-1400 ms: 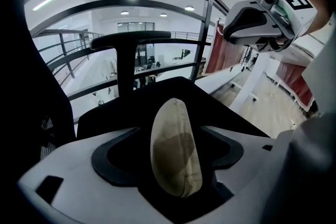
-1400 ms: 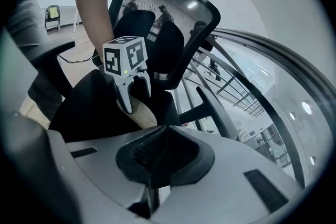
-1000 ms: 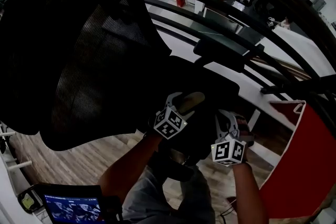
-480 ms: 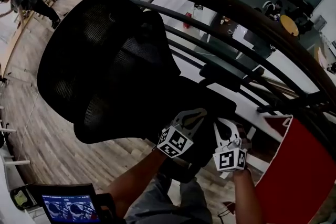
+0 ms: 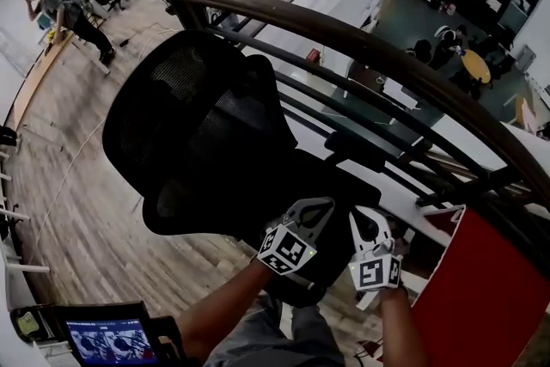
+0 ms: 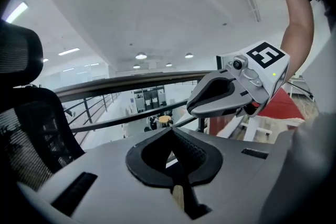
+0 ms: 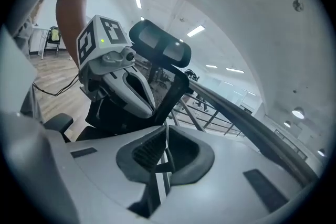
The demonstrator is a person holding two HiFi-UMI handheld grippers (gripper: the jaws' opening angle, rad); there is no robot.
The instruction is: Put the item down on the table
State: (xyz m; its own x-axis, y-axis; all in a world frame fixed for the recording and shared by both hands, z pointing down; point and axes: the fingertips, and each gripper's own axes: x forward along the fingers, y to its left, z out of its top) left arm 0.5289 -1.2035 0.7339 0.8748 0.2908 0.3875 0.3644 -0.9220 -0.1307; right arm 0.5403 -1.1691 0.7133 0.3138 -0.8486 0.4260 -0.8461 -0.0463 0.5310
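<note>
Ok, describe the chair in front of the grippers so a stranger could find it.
Start at the curved dark handrail that sweeps across the head view. Just this side of it, in the middle of the picture, stands the office chair. It is all black with a mesh back, unlike the flat red panel to its right.

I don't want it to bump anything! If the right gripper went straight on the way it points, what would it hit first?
Probably the chair's black armrest post, right beyond the right gripper and its shut jaws. How far off is unclear.
</note>
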